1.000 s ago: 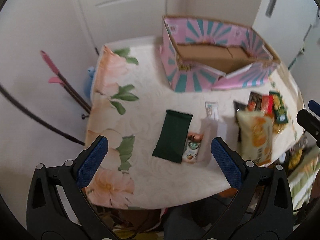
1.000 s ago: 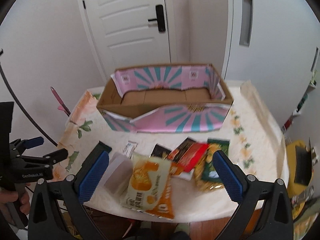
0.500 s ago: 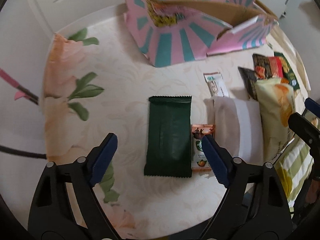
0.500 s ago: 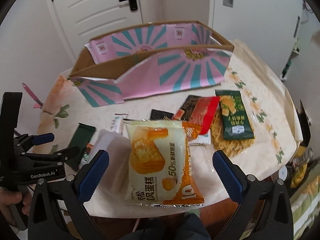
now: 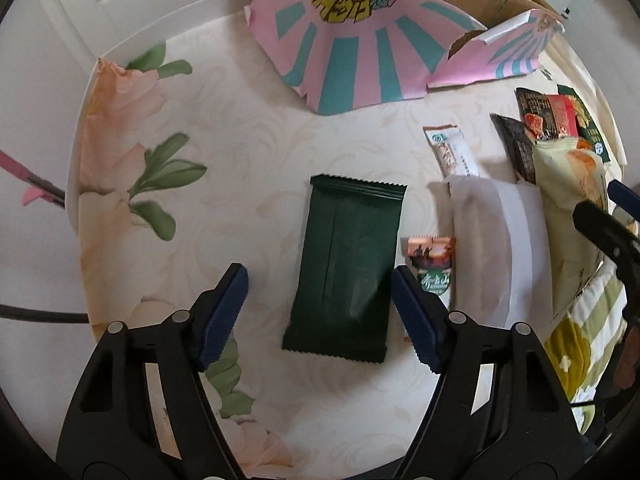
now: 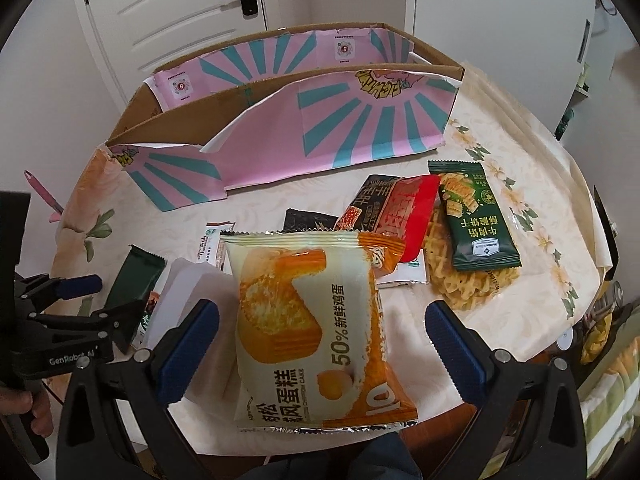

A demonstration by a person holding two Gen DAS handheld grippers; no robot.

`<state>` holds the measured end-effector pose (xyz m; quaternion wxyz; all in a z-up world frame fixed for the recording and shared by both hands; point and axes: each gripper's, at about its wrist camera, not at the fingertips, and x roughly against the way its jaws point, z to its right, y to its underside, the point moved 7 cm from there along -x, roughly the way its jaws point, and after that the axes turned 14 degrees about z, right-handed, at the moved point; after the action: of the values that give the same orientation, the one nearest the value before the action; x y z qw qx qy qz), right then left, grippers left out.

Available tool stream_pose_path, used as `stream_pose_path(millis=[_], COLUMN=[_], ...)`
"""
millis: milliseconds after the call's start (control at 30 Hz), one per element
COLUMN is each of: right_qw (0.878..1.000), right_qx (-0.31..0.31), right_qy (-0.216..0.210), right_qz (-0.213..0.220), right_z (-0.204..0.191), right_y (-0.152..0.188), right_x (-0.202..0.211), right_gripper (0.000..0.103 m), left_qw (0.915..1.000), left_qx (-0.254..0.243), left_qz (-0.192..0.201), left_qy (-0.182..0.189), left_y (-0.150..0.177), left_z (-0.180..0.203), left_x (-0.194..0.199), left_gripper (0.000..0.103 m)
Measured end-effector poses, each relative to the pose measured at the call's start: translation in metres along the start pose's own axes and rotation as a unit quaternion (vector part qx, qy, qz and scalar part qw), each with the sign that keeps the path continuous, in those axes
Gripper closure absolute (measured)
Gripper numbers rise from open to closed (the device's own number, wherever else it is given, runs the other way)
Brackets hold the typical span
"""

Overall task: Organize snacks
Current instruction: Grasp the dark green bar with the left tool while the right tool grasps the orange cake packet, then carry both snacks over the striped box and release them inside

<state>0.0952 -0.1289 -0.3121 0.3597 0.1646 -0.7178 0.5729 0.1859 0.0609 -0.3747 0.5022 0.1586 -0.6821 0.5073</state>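
Observation:
A dark green snack packet (image 5: 346,268) lies flat on the floral tablecloth, its near end between the open fingers of my left gripper (image 5: 320,316), just above it. A yellow cake bag (image 6: 312,328) lies between the open fingers of my right gripper (image 6: 322,340). The pink and teal cardboard box (image 6: 304,120) stands open at the back of the table; it also shows in the left wrist view (image 5: 360,40). The green packet (image 6: 134,280) and the left gripper (image 6: 86,300) show at the left of the right wrist view.
A white packet (image 5: 496,248), a small orange-green sachet (image 5: 432,268) and a narrow white bar (image 5: 452,152) lie right of the green packet. A red and black packet (image 6: 396,208), a green cracker packet (image 6: 476,220) and noodles (image 6: 452,276) lie at right. The table edge is close in front.
Both grippers have moved forward and down toward the table. The left one has closed in on the green packet, the right one on the yellow cake bag. Both stay open.

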Motion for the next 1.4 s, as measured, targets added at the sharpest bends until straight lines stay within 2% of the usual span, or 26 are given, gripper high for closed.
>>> stream_pose_path(millis=[133, 200, 300, 333, 467, 1067, 1267, 1400], right_qw=[1.000, 1.000, 1.000, 1.000, 1.000, 1.000, 0.999, 0.998], right_qx=[0.001, 0.000, 0.007, 0.009, 0.020, 0.018, 0.013, 0.006], right_qy=[0.002, 0.002, 0.004, 0.004, 0.011, -0.010, -0.020, -0.031], right_qz=[-0.006, -0.012, -0.023, -0.025, -0.018, 0.005, 0.025, 0.046], right_z=[-0.001, -0.002, -0.005, -0.006, -0.008, -0.012, -0.015, -0.014], right_y=[0.002, 0.005, 0.009, 0.010, 0.010, -0.002, -0.025, -0.053], right_x=[-0.005, -0.008, -0.012, -0.013, -0.012, 0.007, 0.025, 0.040], right_gripper=[0.004, 0.014, 0.029, 0.029, 0.037, 0.041, 0.041, 0.041], left_qw=[0.9999, 0.9998, 0.9993, 0.9991, 0.9989, 0.9980, 0.9947, 0.9905], left_qx=[-0.015, -0.018, -0.031, -0.037, -0.042, 0.019, 0.038, 0.051], left_qz=[0.006, 0.009, 0.015, 0.016, 0.017, 0.054, 0.090, 0.125], left_qy=[-0.002, 0.003, 0.013, 0.015, 0.017, 0.025, 0.029, 0.027], left_y=[-0.001, -0.004, -0.006, -0.006, -0.007, -0.018, -0.040, -0.065], left_z=[0.005, 0.010, 0.017, 0.019, 0.021, 0.008, 0.006, 0.003], left_x=[-0.003, -0.002, 0.000, 0.001, 0.001, 0.038, 0.074, 0.104], left_gripper=[0.035, 0.041, 0.055, 0.060, 0.063, 0.064, 0.064, 0.064])
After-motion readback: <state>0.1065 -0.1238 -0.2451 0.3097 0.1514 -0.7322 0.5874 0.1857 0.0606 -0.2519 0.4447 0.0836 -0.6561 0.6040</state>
